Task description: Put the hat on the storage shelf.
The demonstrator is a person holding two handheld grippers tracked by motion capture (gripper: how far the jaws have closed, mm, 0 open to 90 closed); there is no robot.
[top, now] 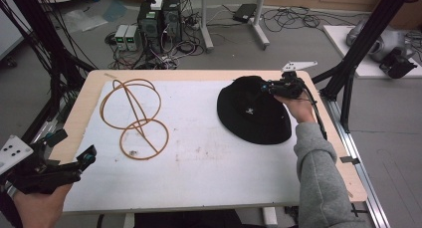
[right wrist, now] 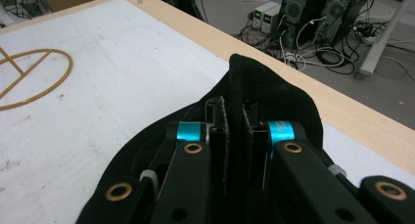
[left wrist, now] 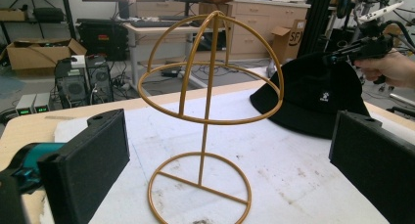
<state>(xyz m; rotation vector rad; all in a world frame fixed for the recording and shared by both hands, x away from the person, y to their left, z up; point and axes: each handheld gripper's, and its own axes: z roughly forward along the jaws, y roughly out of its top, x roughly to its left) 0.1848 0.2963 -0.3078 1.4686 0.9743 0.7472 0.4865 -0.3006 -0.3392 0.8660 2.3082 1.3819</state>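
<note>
Drooping black hat (top: 254, 111), brim pinched

Your black fabric bucket hat (top: 254, 113) lies crown-up well to the right of the upright gold wire hat stand (top: 134, 118), its far brim pinched upward.

On the table (top: 209, 188) the hat stand (top: 134, 119) is on the left side and the bucket hat (top: 251, 111) lies well apart on the right, while the computer towers (top: 160, 16) are on the floor behind the table.
</note>
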